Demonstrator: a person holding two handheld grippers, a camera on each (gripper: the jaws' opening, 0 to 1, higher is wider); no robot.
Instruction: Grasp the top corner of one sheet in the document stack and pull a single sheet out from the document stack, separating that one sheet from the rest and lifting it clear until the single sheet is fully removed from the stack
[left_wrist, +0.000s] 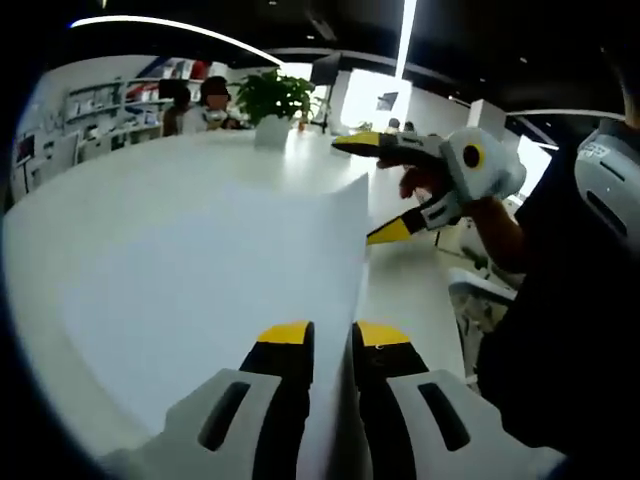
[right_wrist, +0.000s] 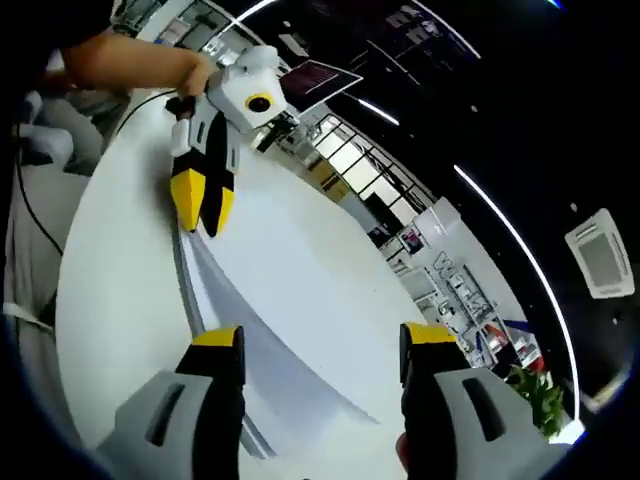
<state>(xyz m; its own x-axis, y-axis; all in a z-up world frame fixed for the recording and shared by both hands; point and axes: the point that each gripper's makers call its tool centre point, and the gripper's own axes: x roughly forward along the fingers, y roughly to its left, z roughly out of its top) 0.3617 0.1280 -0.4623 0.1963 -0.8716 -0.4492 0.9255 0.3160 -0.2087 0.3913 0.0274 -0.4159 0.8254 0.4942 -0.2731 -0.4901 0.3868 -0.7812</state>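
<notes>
Room: white table (left_wrist: 200, 170), potted plant (left_wrist: 272, 100) at its far side.
Left gripper view: left gripper (left_wrist: 331, 338) jaws nearly together, pinching the near edge of a raised sheet (left_wrist: 200, 290); right gripper (left_wrist: 385, 190) spread wide beyond the sheet's far corner.
Right gripper view: right gripper (right_wrist: 320, 345) jaws wide apart, holding nothing; stack (right_wrist: 215, 300) lies between them, left gripper (right_wrist: 203, 208) clamped on the sheet's edge.
</notes>
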